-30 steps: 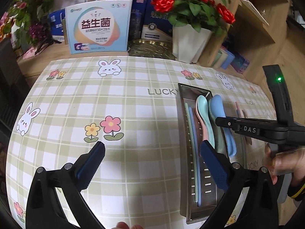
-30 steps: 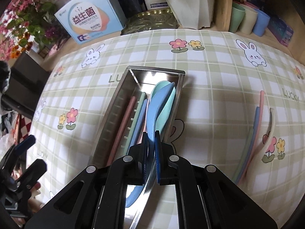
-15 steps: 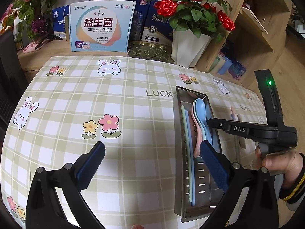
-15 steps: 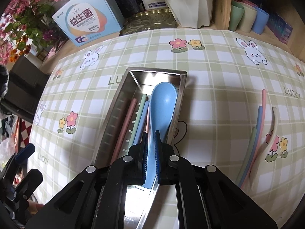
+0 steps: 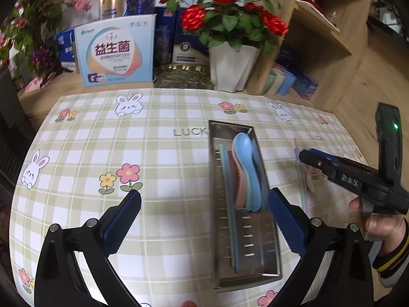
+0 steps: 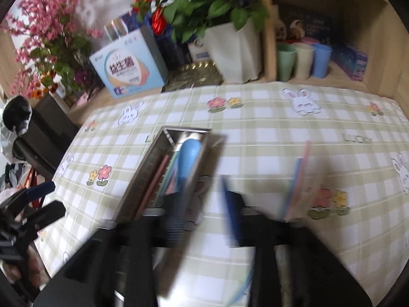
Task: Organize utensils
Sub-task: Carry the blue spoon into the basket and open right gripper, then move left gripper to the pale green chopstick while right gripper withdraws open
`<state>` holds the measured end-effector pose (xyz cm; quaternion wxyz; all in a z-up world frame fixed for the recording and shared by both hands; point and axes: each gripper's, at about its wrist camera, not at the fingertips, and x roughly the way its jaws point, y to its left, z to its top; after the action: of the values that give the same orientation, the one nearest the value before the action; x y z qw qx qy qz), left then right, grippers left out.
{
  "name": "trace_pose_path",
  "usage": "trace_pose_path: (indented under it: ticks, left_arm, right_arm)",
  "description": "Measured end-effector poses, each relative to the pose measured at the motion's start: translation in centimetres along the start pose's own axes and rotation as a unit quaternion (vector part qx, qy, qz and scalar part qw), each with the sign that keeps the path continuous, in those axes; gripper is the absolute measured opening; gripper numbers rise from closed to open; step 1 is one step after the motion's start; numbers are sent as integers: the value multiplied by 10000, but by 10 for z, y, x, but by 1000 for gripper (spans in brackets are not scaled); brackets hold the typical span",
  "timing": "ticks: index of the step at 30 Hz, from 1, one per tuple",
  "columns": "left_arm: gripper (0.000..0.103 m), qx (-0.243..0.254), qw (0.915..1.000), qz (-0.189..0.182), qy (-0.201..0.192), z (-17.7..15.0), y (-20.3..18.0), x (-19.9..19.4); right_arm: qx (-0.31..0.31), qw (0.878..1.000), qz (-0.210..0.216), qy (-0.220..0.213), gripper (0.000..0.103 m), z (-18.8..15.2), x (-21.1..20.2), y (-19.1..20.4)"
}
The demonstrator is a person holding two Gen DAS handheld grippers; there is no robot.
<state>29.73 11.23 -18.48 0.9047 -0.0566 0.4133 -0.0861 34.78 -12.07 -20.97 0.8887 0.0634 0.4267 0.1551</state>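
A steel tray [image 5: 245,258] lies lengthwise on the checked tablecloth. In it are a blue spoon [image 5: 244,151] on top of a pink spoon [image 5: 236,186], and chopsticks [image 5: 226,179] along its left side. My left gripper [image 5: 204,199] hovers open over the tray's near half, holding nothing. The right wrist view is blurred. There my right gripper [image 6: 203,212] is at the tray's near right corner with its jaws opening and nothing between them. The blue spoon [image 6: 190,158] rests inside the tray [image 6: 143,179]. More chopsticks and a spoon [image 6: 296,179] lie loose on the cloth to the right.
Behind the table stand a white pot of red roses [image 5: 230,66], a light blue box [image 5: 115,53], a gold tray [image 5: 184,79] and pastel cups [image 6: 301,60] by a wooden shelf. A hand [image 5: 381,225] holds the right gripper at the table's right edge.
My right gripper has let go of the blue spoon, which now lies in the tray, and has pulled back and to the right with its jaws spread. My left gripper has drawn back slightly.
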Motion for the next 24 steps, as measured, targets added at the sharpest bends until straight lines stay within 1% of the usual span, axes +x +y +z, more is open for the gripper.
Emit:
trace_pose_path:
  ticks: [1,2,4,6,7,8,9,11,13,15,18,20,23,24]
  left_arm:
    - [86,22,10000,-7,-2,1,-4,-1]
    - [83,49,10000,-13,7,2,-9,-2]
    - [73,92,9999,-16,38,3,-18,-3]
    - [67,134,9999,-38,52,4,-28,-4]
    - [64,165,9998,-39,57,4,-32,-5]
    - [64,186,9998,-21,69,4,-36,-5]
    - [62,212,9997,-32,80,4,-42,-5]
    - [55,228,9996,-88,108,4,-50,-5]
    - [46,261,9994,-178,164,3,-59,-3]
    - [42,326,9987,-288,255,2,-72,3]
    - [40,458,9970,-500,379,0,-91,12]
    - [39,668,9938,-721,514,-1,-112,25]
    - [38,863,9892,-912,756,-3,-137,46]
    - [35,927,9872,-958,875,-4,-147,57]
  right_arm:
    - [18,9999,13,-113,56,-3,-7,-5]
    - [11,9998,10,-194,56,-6,-13,-12]
    - [-10,9997,-59,-250,57,-11,-21,-21]
    - [-27,9992,-38,-385,62,-15,-31,-30]
    - [-57,9988,-57,-485,69,-18,-36,-34]
    - [-88,9983,-94,-568,81,-20,-41,-37]
    - [-149,9971,-150,-730,87,-22,-48,-42]
    - [-185,9951,-113,-962,88,-26,-58,-50]
    - [-146,9935,-51,-1128,88,-30,-66,-60]
    - [-26,9921,9,-1253,88,-33,-72,-73]
    - [190,9909,-11,-1332,88,-40,-75,-93]
    - [320,9905,-42,-1338,88,-45,-74,-104]
    - [565,9901,-97,-1279,88,-53,-69,-123]
    - [665,9903,-61,-1221,88,-56,-67,-130]
